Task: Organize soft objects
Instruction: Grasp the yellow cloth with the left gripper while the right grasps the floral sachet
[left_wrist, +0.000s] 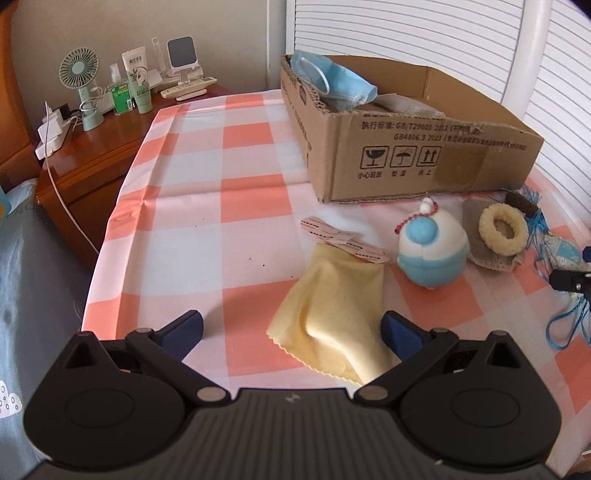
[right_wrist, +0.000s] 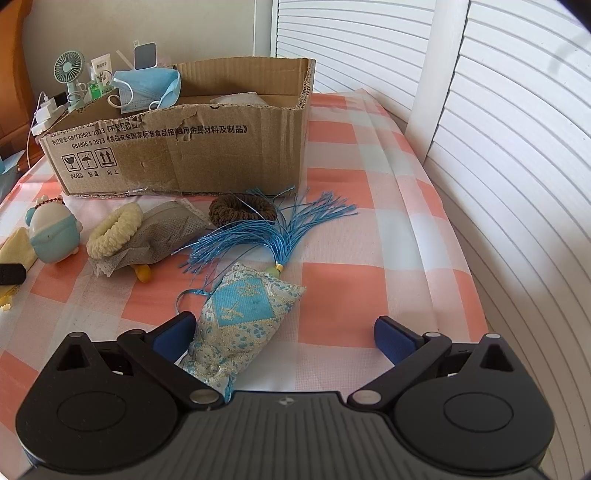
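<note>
My left gripper (left_wrist: 291, 332) is open over a yellow cloth (left_wrist: 332, 317) that lies between its fingers on the checked tablecloth (left_wrist: 192, 221). Beyond it sit a blue-and-white plush toy (left_wrist: 430, 251), a cream scrunchie (left_wrist: 502, 229) on a grey mask and a cardboard box (left_wrist: 413, 147) with a blue face mask (left_wrist: 332, 79) on its rim. My right gripper (right_wrist: 284, 336) is open around a blue embroidered sachet (right_wrist: 240, 317) with a blue tassel (right_wrist: 273, 232). A brown scrunchie (right_wrist: 242, 212) lies before the box (right_wrist: 184, 147).
A wooden nightstand (left_wrist: 96, 155) at the left holds a small fan (left_wrist: 79, 85), bottles and chargers. White louvred doors (right_wrist: 498, 147) stand behind and to the right. The table edge drops at the left toward bedding (left_wrist: 22, 258).
</note>
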